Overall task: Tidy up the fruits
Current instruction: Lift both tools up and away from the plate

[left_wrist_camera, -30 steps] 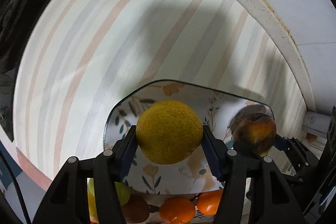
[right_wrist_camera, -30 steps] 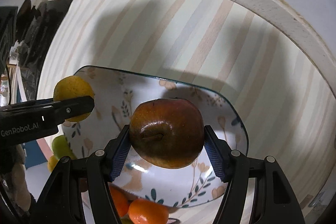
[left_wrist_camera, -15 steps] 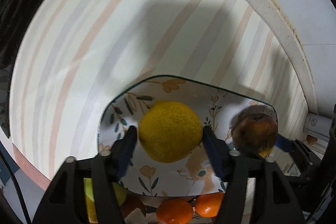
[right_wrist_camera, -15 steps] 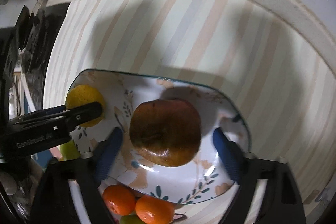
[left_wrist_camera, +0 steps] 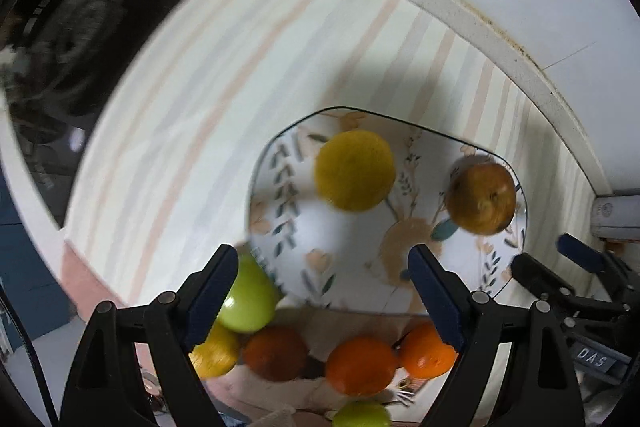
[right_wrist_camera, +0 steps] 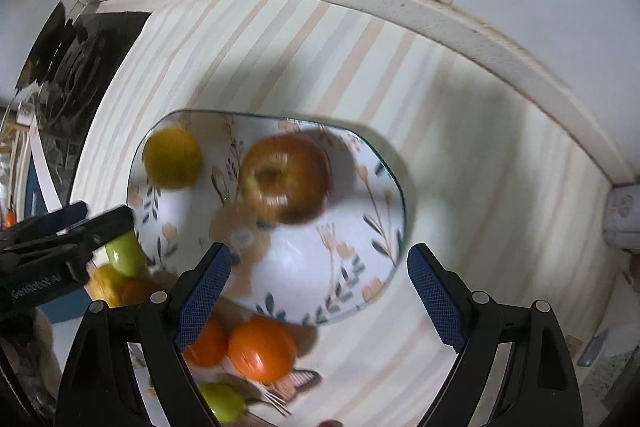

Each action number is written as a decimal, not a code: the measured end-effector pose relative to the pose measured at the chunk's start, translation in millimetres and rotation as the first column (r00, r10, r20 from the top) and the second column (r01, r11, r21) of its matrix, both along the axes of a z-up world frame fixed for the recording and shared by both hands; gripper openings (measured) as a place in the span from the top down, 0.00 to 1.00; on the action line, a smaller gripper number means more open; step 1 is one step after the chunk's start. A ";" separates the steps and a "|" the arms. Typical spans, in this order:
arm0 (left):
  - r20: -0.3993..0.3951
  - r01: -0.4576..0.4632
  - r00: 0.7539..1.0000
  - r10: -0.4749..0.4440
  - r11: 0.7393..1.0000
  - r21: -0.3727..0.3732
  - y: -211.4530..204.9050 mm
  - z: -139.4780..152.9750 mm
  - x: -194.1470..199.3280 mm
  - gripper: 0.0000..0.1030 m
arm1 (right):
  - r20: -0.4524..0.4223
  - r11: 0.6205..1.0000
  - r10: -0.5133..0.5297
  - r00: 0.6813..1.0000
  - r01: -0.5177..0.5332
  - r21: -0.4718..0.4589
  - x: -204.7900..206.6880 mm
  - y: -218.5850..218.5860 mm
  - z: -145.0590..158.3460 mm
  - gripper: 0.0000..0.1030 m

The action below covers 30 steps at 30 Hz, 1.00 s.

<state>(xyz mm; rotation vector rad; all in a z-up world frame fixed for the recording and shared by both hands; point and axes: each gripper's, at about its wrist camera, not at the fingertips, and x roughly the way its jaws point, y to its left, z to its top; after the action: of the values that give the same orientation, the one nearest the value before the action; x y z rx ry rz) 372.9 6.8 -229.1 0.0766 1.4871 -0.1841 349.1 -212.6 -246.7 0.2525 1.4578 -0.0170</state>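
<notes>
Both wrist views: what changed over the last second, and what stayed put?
Both tools let go. The left tool released the yellow citrus and the right tool released the reddish-brown apple; both fruits now lie in the floral plate, citrus to the left of the apple. Each tool has opened wide and pulled back. The plate, the striped cloth and the loose fruits near its front edge stayed as they were.

Striped tablecloth carries a floral plate and loose fruit
</notes>
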 end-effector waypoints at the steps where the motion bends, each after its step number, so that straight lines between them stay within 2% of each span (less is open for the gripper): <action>1: 0.025 -0.006 1.000 0.006 1.000 0.009 4.9 6.0 -7.5 0.16 | 0.012 1.000 0.003 1.000 -0.003 -0.006 -5.4 1.3 3.8 0.11; 6: 0.133 -0.035 0.991 0.031 0.999 0.031 12.0 34.4 -48.7 0.16 | 0.106 0.997 0.035 0.994 -0.028 -0.067 -40.0 14.2 30.1 0.11; 15: 0.292 -0.024 0.956 0.013 0.999 0.037 6.2 89.2 -103.3 0.16 | 0.232 0.996 0.074 0.970 -0.059 -0.068 -99.4 23.7 87.7 0.11; 23: 0.353 -0.022 0.935 0.014 1.000 0.019 5.3 120.8 -142.3 0.16 | 0.316 0.996 0.076 0.946 -0.054 -0.077 -146.0 18.9 133.3 0.11; 30: 0.420 -0.014 0.908 0.013 1.000 -0.001 4.6 150.6 -172.7 0.16 | 0.374 0.995 0.078 0.924 -0.050 -0.083 -178.8 16.1 165.0 0.11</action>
<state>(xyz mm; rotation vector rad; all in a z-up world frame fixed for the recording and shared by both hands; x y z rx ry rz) 200.2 11.4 -78.5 0.1013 1.0558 -0.1439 170.2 -196.4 -81.7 0.1386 1.0775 0.0304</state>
